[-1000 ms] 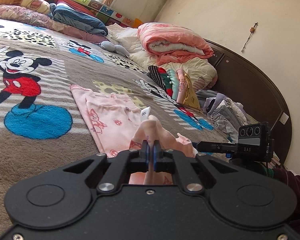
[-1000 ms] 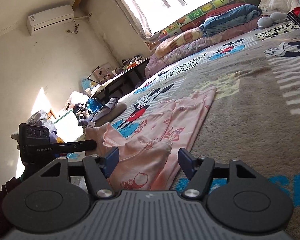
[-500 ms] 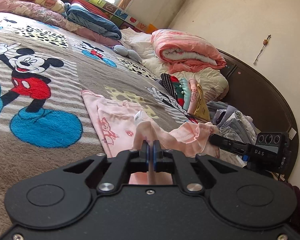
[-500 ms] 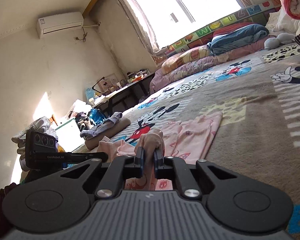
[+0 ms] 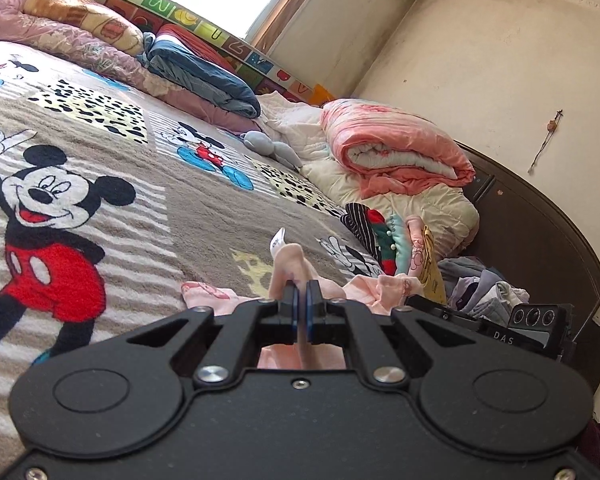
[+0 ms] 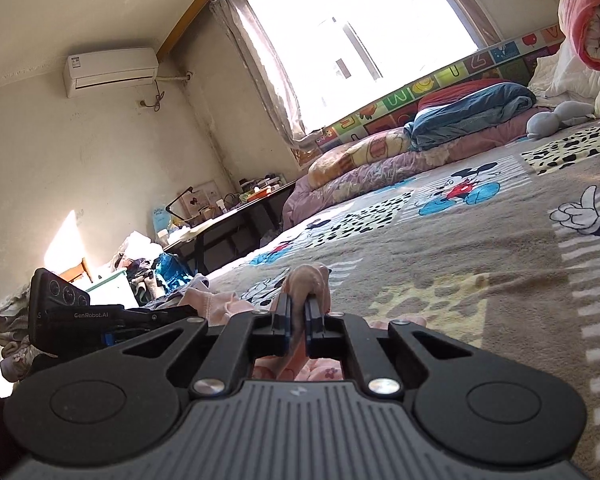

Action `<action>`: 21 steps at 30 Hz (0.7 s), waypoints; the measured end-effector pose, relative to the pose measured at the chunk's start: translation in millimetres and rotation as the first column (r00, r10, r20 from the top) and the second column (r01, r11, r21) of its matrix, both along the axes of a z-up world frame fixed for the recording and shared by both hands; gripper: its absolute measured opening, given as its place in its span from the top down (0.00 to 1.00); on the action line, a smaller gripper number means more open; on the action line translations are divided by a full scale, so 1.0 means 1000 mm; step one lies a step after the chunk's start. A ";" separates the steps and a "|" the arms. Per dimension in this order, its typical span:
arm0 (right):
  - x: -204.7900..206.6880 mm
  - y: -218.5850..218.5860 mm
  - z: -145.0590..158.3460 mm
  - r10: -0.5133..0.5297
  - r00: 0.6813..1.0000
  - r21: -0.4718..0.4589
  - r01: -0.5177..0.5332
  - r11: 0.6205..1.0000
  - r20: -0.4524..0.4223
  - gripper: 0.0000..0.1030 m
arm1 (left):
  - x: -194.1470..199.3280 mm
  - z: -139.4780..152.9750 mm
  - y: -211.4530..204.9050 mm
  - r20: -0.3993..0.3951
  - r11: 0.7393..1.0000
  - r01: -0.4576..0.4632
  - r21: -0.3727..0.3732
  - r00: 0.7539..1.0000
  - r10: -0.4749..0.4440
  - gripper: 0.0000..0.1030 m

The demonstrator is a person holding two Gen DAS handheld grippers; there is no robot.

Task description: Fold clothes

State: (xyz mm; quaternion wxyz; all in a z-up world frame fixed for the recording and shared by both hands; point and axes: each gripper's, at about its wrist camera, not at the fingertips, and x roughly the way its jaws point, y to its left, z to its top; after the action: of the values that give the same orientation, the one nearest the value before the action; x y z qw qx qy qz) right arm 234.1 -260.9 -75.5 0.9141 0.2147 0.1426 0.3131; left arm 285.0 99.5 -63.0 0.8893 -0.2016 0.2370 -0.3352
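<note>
The pink garment (image 5: 288,264) is pinched by both hand-held grippers and is lifted a little above the bed blanket (image 5: 204,208). A bunched fold of it is squeezed tight in the left hand-held gripper (image 5: 300,300), whose jaws are pressed together on the cloth. A small white tag (image 5: 277,243) is seen sticking up from that fold. Another fold of the same pink garment (image 6: 308,284) is clamped in the right hand-held gripper (image 6: 296,312), whose jaws are closed on the cloth with only the thin fabric between them. More of the garment is seen hanging under each pair of jaws and lying low on the blanket. In the left wrist view the other hand-held gripper (image 5: 496,328) is seen just to the right of the garment. In the right wrist view the other one (image 6: 84,312) is seen just to the left of the garment. Behind the garment, on the blanket, a row of folded clothes (image 5: 396,244) is stood on edge. Farther behind the garment, a rolled pink quilt (image 5: 396,148) is laid on a cream quilt (image 5: 432,208). A blue quilt (image 5: 204,76) is laid far behind the garment, under the window (image 6: 360,28).
</note>
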 end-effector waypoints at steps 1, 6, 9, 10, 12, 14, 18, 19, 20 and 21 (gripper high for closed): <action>0.007 -0.001 -0.002 -0.002 1.000 0.002 0.002 1.000 -0.006 0.92 | 0.007 -0.002 -0.001 -0.002 1.000 -0.001 0.006 1.000 0.001 0.99; 0.036 -0.002 -0.015 -0.008 0.998 0.007 0.008 1.000 -0.068 0.92 | 0.033 -0.013 -0.003 -0.016 1.000 -0.001 0.020 1.000 0.001 0.99; 0.050 -0.002 -0.023 0.001 0.993 0.017 0.001 1.000 -0.116 0.92 | 0.040 -0.017 -0.005 -0.028 1.000 0.005 0.028 1.000 -0.004 0.99; 0.053 -0.002 -0.024 0.004 0.992 0.022 -0.001 1.000 -0.127 0.92 | 0.041 -0.018 -0.006 -0.032 1.000 0.006 0.030 0.999 -0.005 0.99; 0.059 -0.004 -0.025 0.004 0.989 0.033 0.000 0.999 -0.145 0.93 | 0.043 -0.020 -0.007 -0.046 0.999 0.000 0.034 0.999 0.001 0.99; 0.064 -0.005 -0.025 0.008 0.986 0.048 0.000 0.999 -0.165 0.93 | 0.043 -0.021 -0.005 -0.050 1.000 -0.007 0.022 0.999 0.008 0.99; 0.072 -0.007 -0.018 0.007 0.985 0.055 0.002 0.999 -0.173 0.93 | 0.046 -0.023 -0.007 -0.074 0.998 -0.031 0.048 0.997 0.035 0.98; 0.074 -0.005 -0.020 -0.004 0.982 0.038 0.011 0.999 -0.188 0.93 | 0.048 -0.026 -0.009 -0.090 0.996 -0.044 0.075 0.995 0.050 0.98; 0.076 -0.004 -0.024 -0.019 0.977 0.014 0.023 1.000 -0.211 0.93 | 0.050 -0.028 -0.012 -0.106 0.993 -0.056 0.105 0.992 0.068 0.92; 0.079 -0.002 -0.028 -0.035 0.972 -0.010 0.034 0.999 -0.234 0.93 | 0.051 -0.031 -0.014 -0.123 0.988 -0.069 0.135 0.989 0.085 0.85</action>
State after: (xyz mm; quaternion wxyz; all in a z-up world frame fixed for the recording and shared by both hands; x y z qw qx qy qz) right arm 312.7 -262.5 -103.3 0.8968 0.2501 0.2465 0.2693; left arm 336.4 85.5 -94.3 0.8958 -0.1731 0.3071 -0.2706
